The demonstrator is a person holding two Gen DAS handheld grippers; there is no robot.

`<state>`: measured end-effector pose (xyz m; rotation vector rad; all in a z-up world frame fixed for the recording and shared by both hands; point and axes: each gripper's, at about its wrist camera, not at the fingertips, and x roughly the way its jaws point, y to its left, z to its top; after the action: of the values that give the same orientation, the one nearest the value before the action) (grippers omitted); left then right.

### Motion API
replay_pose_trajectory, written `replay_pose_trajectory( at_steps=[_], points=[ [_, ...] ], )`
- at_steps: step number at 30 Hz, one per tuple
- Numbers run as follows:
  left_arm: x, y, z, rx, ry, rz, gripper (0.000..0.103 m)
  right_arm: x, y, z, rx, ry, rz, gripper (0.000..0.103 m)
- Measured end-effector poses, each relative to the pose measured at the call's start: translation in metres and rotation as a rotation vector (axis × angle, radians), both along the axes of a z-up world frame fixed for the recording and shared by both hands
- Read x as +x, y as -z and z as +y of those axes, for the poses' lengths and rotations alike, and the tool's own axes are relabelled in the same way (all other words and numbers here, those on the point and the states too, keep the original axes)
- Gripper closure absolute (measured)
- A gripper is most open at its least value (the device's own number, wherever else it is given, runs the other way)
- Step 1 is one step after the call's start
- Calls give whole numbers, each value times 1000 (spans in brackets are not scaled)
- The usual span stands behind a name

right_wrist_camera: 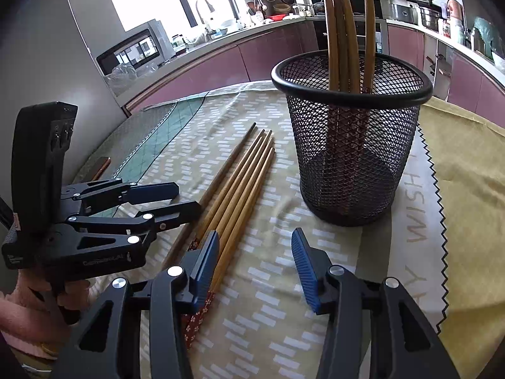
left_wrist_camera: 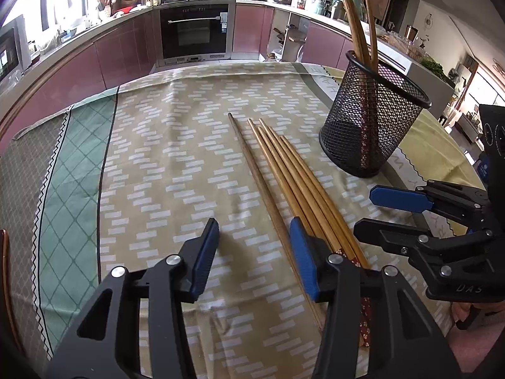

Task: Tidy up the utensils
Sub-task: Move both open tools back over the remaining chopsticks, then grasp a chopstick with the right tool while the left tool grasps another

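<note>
Several wooden chopsticks [left_wrist_camera: 293, 180] with red flowered ends lie side by side on the patterned tablecloth, also seen in the right wrist view [right_wrist_camera: 240, 186]. A black mesh holder [left_wrist_camera: 372, 117] stands upright to their right with a few chopsticks in it; it also shows in the right wrist view [right_wrist_camera: 350, 139]. My left gripper [left_wrist_camera: 254, 246] is open, low over the near ends of the chopsticks, its right finger beside them. My right gripper [right_wrist_camera: 254, 252] is open and empty, between the chopsticks and the holder. Each gripper shows in the other's view: the right [left_wrist_camera: 375, 213], the left [right_wrist_camera: 186, 197].
The tablecloth [left_wrist_camera: 157, 158] covers the table to its far edge. A yellow cloth [right_wrist_camera: 467, 164] lies right of the holder. Kitchen counters with an oven [left_wrist_camera: 194, 28] and pots stand behind the table.
</note>
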<state>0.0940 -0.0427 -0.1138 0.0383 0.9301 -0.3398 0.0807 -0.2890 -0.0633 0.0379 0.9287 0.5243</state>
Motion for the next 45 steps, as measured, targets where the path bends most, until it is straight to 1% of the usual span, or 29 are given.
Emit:
replay_pose_trajectory(
  at_steps=[1, 4, 8, 15, 21, 26, 33, 36, 38, 39, 40, 42, 43, 45],
  points=[
    [0, 0, 0, -4, 1, 1, 60, 1, 0, 3, -5, -1, 0, 58],
    [1, 0, 1, -11, 1, 3, 61, 1, 0, 7, -24, -10, -7, 58],
    [1, 1, 1, -14, 2, 3, 62, 1, 2, 16, -68, -17, -17, 62],
    [2, 1, 2, -21, 4, 3, 62, -1, 3, 17, -80, -17, -19, 63],
    [2, 2, 2, -21, 8, 3, 64, 0, 3, 14, -91, -17, -13, 67],
    [3, 2, -2, -1, 15, 0, 64, 4, 3, 18, -119, -13, -17, 70],
    [17, 3, -6, 11, 1, 1, 65, 14, 4, 31, -149, -9, -32, 70],
    [21, 3, -7, 14, -5, 1, 67, 18, 5, 31, -139, 6, -32, 75],
    [23, 3, -8, 17, -11, -1, 68, 18, 5, 27, -122, 18, -26, 83],
    [23, 3, -8, 17, -14, -2, 69, 18, 6, 24, -107, 22, -18, 87],
    [22, 3, -9, 13, -15, -3, 72, 19, 6, 22, -90, 26, -9, 91],
    [22, 3, -8, -9, -13, 2, 79, 18, 7, 17, -67, 36, -1, 93],
    [22, 3, -8, -21, -12, 7, 85, 17, 7, 15, -53, 41, 5, 95],
    [21, 3, -8, -37, -16, 12, 90, 18, 8, 9, -27, 50, 16, 97]
  ],
)
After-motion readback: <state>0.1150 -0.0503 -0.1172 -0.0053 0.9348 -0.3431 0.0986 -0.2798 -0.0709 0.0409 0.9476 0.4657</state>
